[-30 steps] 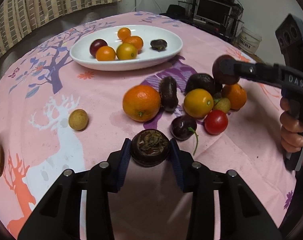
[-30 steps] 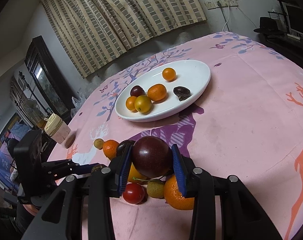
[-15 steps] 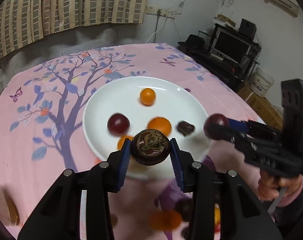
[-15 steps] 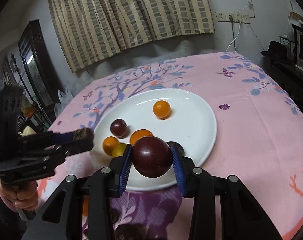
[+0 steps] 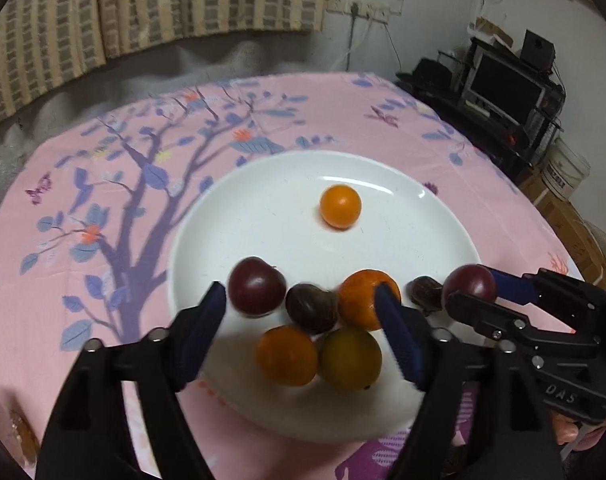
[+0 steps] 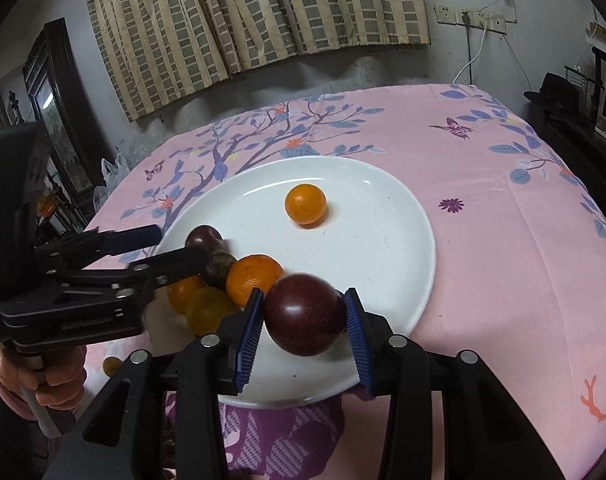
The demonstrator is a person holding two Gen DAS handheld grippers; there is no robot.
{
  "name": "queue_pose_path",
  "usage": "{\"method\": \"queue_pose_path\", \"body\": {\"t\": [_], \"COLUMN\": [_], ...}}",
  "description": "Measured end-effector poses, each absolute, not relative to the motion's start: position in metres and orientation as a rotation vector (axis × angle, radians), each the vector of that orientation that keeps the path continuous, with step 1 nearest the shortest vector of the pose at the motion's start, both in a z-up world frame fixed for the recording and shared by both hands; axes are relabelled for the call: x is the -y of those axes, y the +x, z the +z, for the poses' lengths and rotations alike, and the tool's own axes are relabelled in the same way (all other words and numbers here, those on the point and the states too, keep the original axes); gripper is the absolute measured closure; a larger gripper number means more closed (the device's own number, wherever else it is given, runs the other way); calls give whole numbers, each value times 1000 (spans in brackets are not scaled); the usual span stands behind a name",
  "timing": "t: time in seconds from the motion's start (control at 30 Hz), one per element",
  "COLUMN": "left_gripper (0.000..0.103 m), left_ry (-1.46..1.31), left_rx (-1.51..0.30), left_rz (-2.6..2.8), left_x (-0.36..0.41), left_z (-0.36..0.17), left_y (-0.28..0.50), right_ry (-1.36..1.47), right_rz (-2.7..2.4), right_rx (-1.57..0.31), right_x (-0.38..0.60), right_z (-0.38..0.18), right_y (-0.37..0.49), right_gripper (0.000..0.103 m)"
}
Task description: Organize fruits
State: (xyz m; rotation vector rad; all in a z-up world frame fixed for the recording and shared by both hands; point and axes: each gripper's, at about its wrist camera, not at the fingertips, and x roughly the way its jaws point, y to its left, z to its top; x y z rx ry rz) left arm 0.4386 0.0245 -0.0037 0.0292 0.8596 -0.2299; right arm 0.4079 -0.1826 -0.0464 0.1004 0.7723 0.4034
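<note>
Left gripper (image 5: 303, 328) jaws, just opened wide, hang over the white plate (image 5: 263, 216); right gripper (image 6: 303, 320), jaws easing apart, cradles a purple fruit (image 6: 303, 314).

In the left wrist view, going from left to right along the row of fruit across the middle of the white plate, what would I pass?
Dark red plum → dark brown wrinkled fruit → orange mandarin → small dark fruit → purple plum between the jaws of the right hand-held gripper.
</note>
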Motion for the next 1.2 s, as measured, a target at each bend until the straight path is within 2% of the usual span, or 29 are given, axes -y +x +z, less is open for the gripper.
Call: {"method": "queue_pose_path", "body": {"t": [0.07, 0.13, 0.17, 0.47, 0.7, 1.1, 1.2], "left_gripper": [19, 8, 8, 7, 7, 7, 7], "left_ry": [32, 27, 19, -1, -62, -69, -76], "left_rx": [-832, -804, -793, -802, -871, -845, -848], "left_rz": [-229, -217, -209, -190, -204, -183, -175], "left_x": [-31, -40, -46, -73, -87, -95, -98], "left_z": [7, 14, 15, -6, -27, -22, -22], "left_y": [420, 397, 385, 307, 284, 270, 271], "right_ry": [104, 96, 89, 96, 133, 157, 173], "right_rz": [411, 407, 402, 315, 281, 290, 304], "right_rx": [-723, -682, -670, -713, -786, -854, -869], "right_x": [188, 192, 193, 206, 218, 217, 217], "right_z": [-35, -26, -23, -47, -75, -90, -92], "right_y": [394, 379, 373, 298, 254, 253, 255], "right_gripper": [53, 49, 48, 45, 45, 45, 51]}}
